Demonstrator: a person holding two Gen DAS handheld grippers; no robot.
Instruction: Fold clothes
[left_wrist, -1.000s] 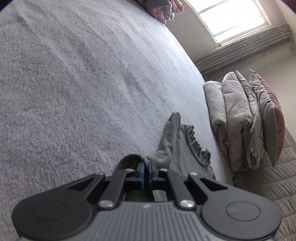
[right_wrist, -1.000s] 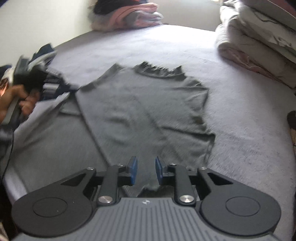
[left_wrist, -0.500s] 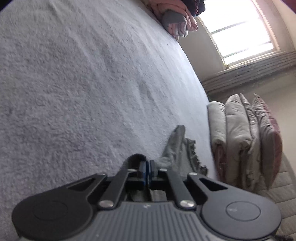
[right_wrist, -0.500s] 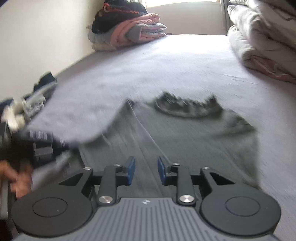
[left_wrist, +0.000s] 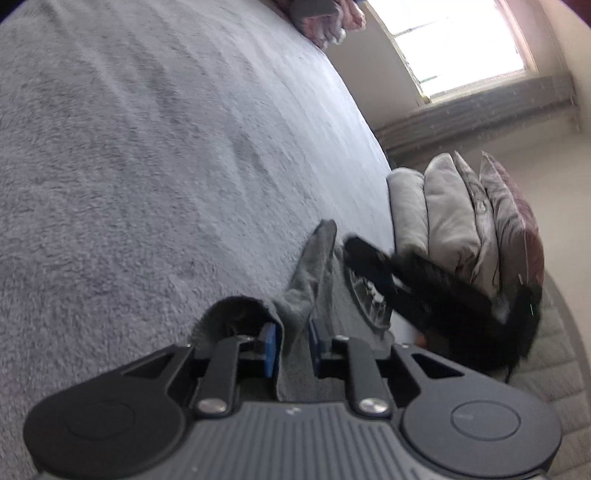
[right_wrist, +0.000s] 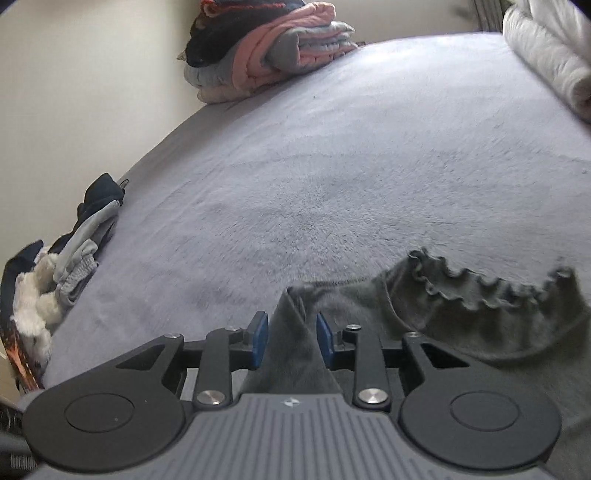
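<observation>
A grey top (right_wrist: 480, 332) with a ruffled collar (right_wrist: 480, 291) lies on the grey bed cover (right_wrist: 332, 166). Its sleeve (left_wrist: 314, 266) runs as a raised ridge from the shoulder into my left gripper (left_wrist: 291, 345). The left jaws are opening, and the cloth hangs against the left pad with a gap on the other side. My right gripper (right_wrist: 291, 341) stands open by the collar, astride a peaked fold of the same top (right_wrist: 295, 332). The left wrist view shows its black body (left_wrist: 443, 291) as a blur beside the collar.
A stack of folded pink and grey clothes (right_wrist: 266, 55) sits at the bed's far corner by the wall. Loose garments (right_wrist: 74, 266) are heaped at the left edge. Folded quilts and pillows (left_wrist: 461, 221) line the right side, below a window (left_wrist: 461, 48).
The left jaws were shut on the sleeve and have now parted. The right gripper swept across the top from its hem to the collar and came into the left wrist view.
</observation>
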